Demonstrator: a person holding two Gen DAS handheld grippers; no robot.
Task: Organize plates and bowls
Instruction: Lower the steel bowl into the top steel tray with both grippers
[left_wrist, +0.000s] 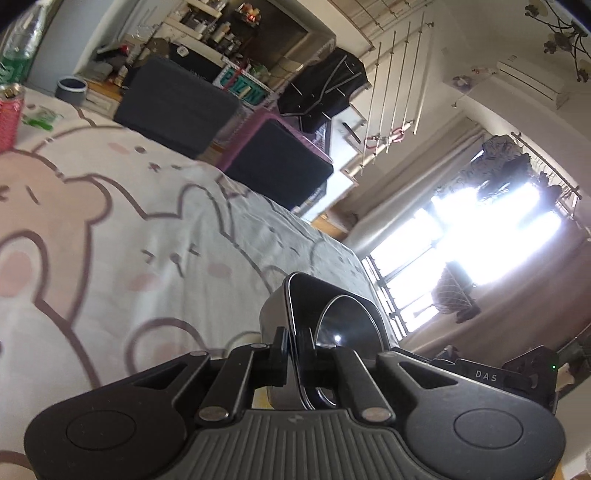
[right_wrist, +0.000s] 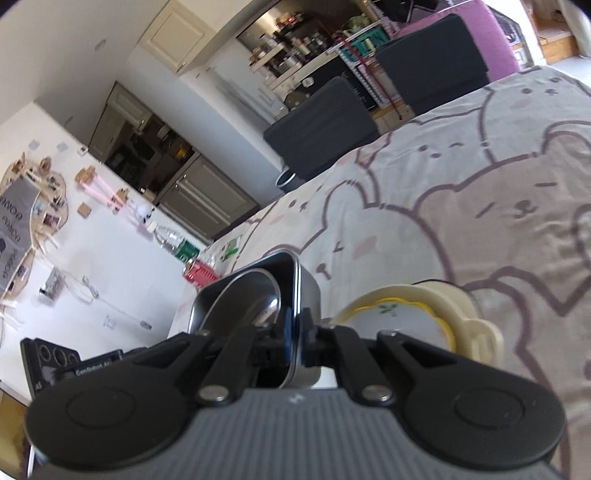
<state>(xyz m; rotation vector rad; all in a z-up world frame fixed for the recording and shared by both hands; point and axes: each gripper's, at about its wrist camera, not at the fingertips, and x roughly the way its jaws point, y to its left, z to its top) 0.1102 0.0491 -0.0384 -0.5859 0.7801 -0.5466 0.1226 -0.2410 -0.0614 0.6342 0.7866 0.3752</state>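
Both tongs are clamped on opposite walls of one dark metal tray, a squarish container with rounded corners and a shiny rim. My left tongs (left_wrist: 293, 349) pinch the wall on their side, one pad inside and one outside. My right tongs (right_wrist: 293, 332) do the same on the far wall. The metal tray (left_wrist: 275, 314) is tilted in both wrist views, so I see straight into its opening. Inside it sits a round shiny metal bowl (left_wrist: 345, 321), leaning against the tray's inner wall.

Below the tray lies the bench (left_wrist: 147, 229), covered with a pale cloth printed with cartoon bears. In the right wrist view a cream bowl (right_wrist: 424, 314) with a scalloped yellow rim and a small green leaf motif sits just beside the tray. Well apart, near the bench's far edge, stand a red can (right_wrist: 201, 275) and a clear plastic bottle (right_wrist: 173, 242).

I judge the step in hand to be carrying the tray, with its bowl, to a resting spot. To do it well I would keep both hands level with each other so the loose bowl cannot slide out. I would hold the pinch firm on both walls and steer clear of the cream bowl on the way down.
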